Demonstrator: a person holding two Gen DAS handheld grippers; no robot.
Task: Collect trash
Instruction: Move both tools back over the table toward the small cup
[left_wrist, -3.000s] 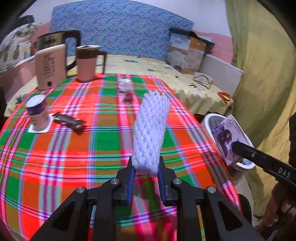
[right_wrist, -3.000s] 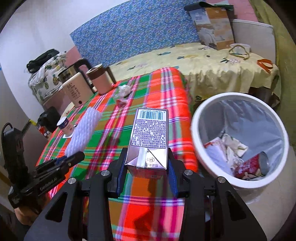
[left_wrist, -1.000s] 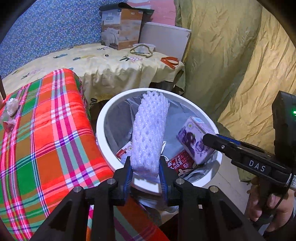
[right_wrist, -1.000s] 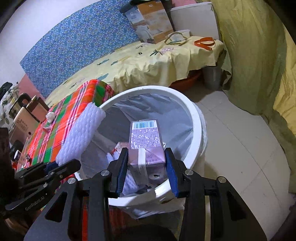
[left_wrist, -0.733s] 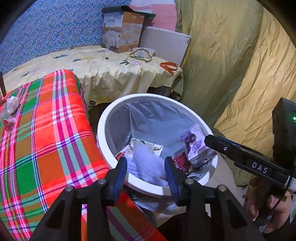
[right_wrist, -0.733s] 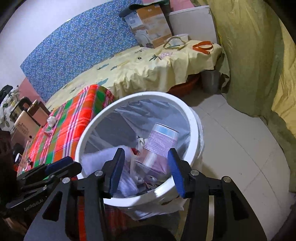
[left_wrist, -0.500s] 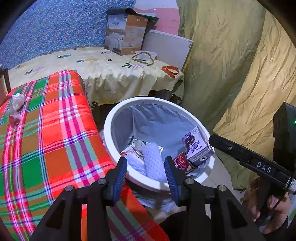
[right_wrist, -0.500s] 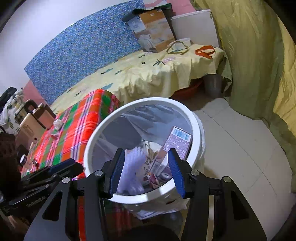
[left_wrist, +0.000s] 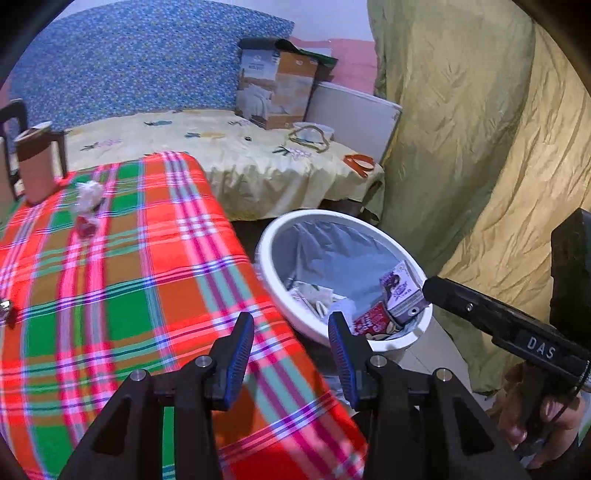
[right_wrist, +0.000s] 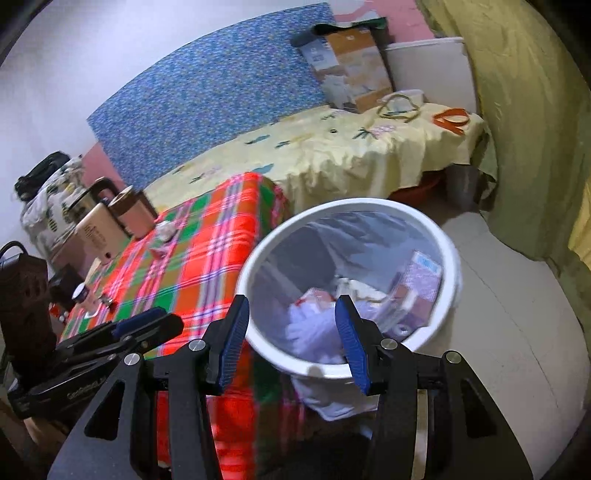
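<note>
The desk (left_wrist: 122, 280) under its plaid cloth still carries a crumpled wrapper (left_wrist: 88, 206) well apart from the white bin (right_wrist: 452, 266), where the milk carton (left_wrist: 400, 295) and foam net (right_wrist: 314, 328) lie. Left gripper (left_wrist: 291, 343) and right gripper (right_wrist: 291, 336): jaws wide, empty. Swinging back carelessly could topple the brown mug (left_wrist: 35, 166).

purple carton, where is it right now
The purple carton lies inside the white bin, against its right wall beside a red wrapper; in the right wrist view it also sits at the bin's right side.
</note>
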